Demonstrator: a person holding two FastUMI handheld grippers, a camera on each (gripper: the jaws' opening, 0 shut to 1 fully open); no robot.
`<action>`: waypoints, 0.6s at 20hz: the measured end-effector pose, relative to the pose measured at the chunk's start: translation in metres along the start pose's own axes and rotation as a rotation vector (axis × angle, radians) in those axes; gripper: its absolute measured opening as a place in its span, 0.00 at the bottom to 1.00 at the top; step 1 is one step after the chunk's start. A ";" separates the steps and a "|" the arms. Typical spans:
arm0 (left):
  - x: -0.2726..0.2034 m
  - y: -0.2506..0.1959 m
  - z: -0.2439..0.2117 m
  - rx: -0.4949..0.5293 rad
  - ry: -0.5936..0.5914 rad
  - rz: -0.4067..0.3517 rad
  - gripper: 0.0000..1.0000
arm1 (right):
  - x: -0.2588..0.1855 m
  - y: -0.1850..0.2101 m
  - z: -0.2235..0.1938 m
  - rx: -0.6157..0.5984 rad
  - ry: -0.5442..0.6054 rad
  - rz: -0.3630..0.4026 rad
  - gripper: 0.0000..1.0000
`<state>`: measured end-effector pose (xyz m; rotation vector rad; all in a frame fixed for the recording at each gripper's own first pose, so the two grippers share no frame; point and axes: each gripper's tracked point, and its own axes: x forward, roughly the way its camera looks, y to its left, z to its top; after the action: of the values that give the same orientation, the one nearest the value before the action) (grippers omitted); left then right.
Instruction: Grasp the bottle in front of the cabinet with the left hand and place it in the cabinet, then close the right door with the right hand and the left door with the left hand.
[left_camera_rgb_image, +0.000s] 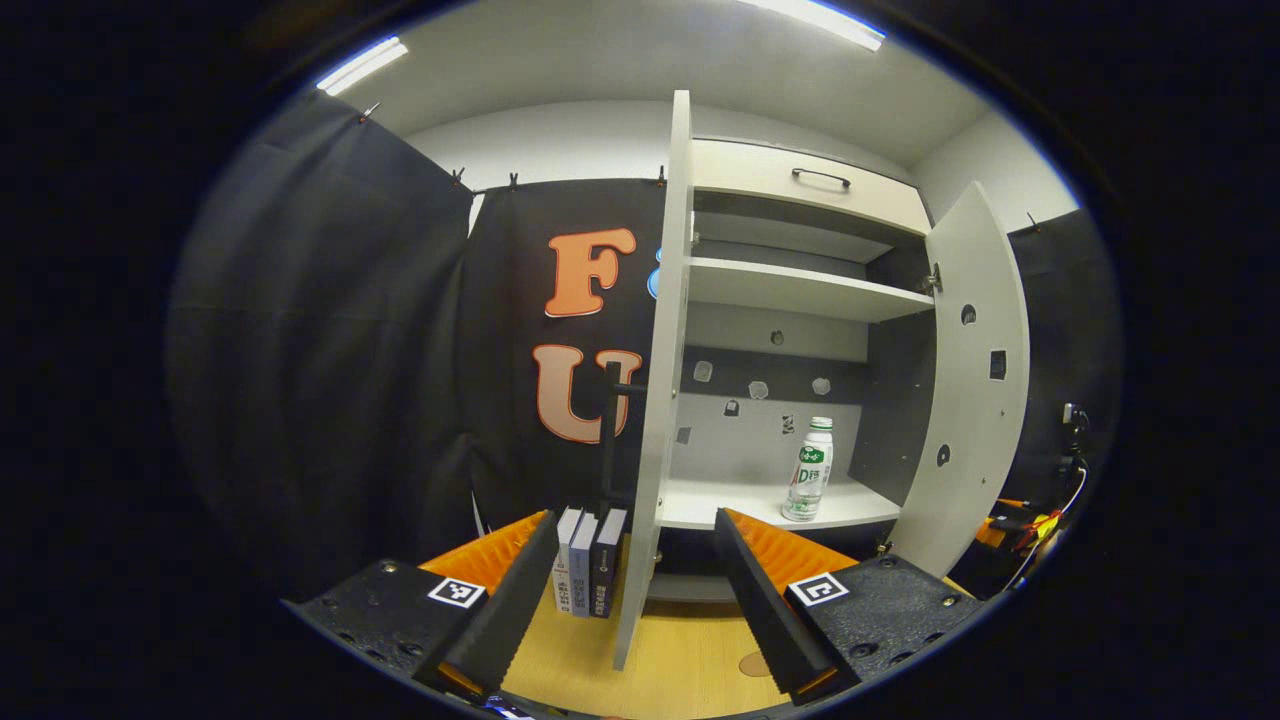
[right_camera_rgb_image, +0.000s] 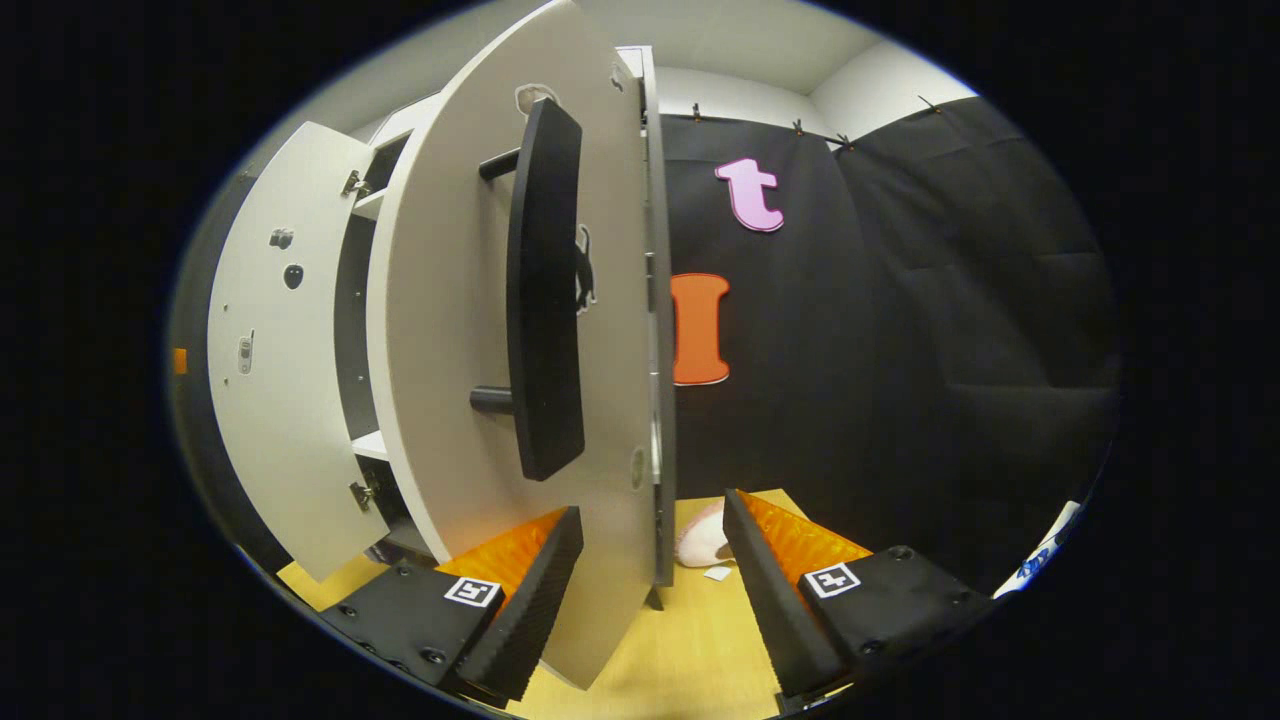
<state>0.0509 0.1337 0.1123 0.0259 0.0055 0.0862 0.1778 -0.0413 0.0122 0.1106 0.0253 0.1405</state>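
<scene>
A white bottle (left_camera_rgb_image: 810, 470) with a green label stands upright on the lower shelf of the open cabinet (left_camera_rgb_image: 800, 290). In the left gripper view the left door (left_camera_rgb_image: 662, 400) is edge-on just ahead, its black handle (left_camera_rgb_image: 610, 430) on the outer side, and the right door (left_camera_rgb_image: 975, 380) swings wide. My left gripper (left_camera_rgb_image: 635, 590) is open and holds nothing, in front of the left door's lower edge. In the right gripper view the right door (right_camera_rgb_image: 450, 330) with its black bar handle (right_camera_rgb_image: 545, 300) looms close. My right gripper (right_camera_rgb_image: 650, 590) is open, the door's lower edge between its fingers.
Several books (left_camera_rgb_image: 588, 560) stand upright on the wooden table (left_camera_rgb_image: 700, 660) left of the left door. A pale pink-white object (right_camera_rgb_image: 700, 545) lies on the table (right_camera_rgb_image: 700, 640) behind the right door. The left door's inner face (right_camera_rgb_image: 285, 350) shows farther off. Cables (left_camera_rgb_image: 1040, 520) lie at the far right.
</scene>
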 end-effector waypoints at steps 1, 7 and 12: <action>-0.001 0.004 -0.002 0.000 0.001 0.005 0.95 | 0.002 0.005 0.000 -0.002 -0.004 0.006 0.94; 0.001 0.027 -0.002 -0.004 -0.003 0.042 0.93 | 0.020 0.040 0.002 -0.034 -0.021 0.033 0.94; 0.007 0.043 -0.007 -0.013 0.006 0.069 0.95 | 0.051 0.061 0.005 -0.045 -0.035 0.055 0.94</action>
<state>0.0537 0.1774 0.1060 0.0125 0.0101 0.1550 0.2204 0.0258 0.0231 0.0686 -0.0160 0.1940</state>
